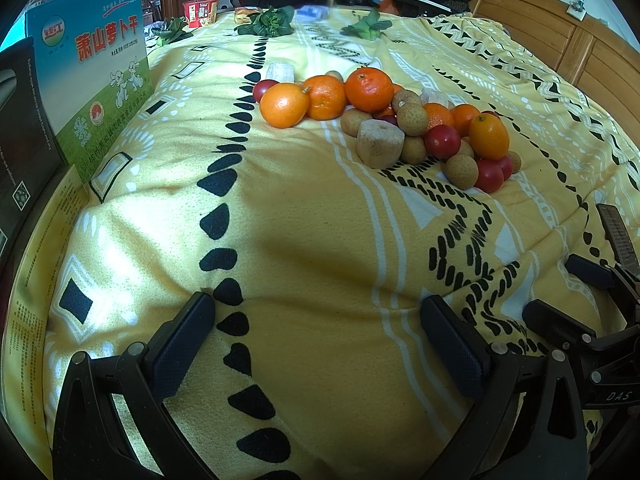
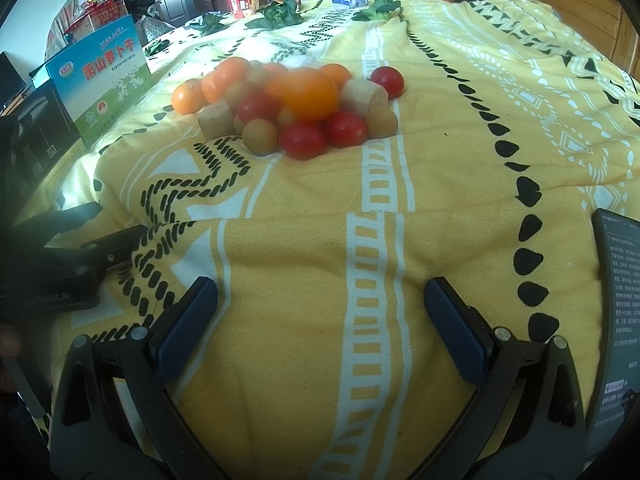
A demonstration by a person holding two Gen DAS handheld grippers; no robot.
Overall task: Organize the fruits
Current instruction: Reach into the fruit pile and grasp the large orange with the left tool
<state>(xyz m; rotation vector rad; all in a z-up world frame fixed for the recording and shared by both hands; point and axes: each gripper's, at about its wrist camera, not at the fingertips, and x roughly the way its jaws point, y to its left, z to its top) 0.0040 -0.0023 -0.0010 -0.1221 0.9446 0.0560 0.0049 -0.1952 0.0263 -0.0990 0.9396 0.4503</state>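
A pile of fruit lies on the yellow patterned blanket (image 1: pixel 320 240): oranges (image 1: pixel 368 89), red cherry tomatoes (image 1: pixel 442 141), small tan longans (image 1: pixel 461 171), an oval kumquat (image 1: pixel 489 136) and pale cut chunks (image 1: pixel 378 144). In the right wrist view the pile shows with a big orange fruit (image 2: pixel 302 94) and tomatoes (image 2: pixel 303 140) in front. My left gripper (image 1: pixel 318 320) is open and empty, well short of the pile. My right gripper (image 2: pixel 320 308) is open and empty too, also short of the pile. The right gripper shows at the left view's right edge (image 1: pixel 592 320).
A blue and green printed box (image 1: pixel 100 80) stands at the blanket's left edge beside a black box (image 1: pixel 24 128). Leafy greens (image 1: pixel 272 22) and a red instant-noodle cup (image 1: pixel 200 12) lie at the far end. A phone (image 2: pixel 616 320) lies at the right. A wooden headboard (image 1: pixel 560 40) is beyond.
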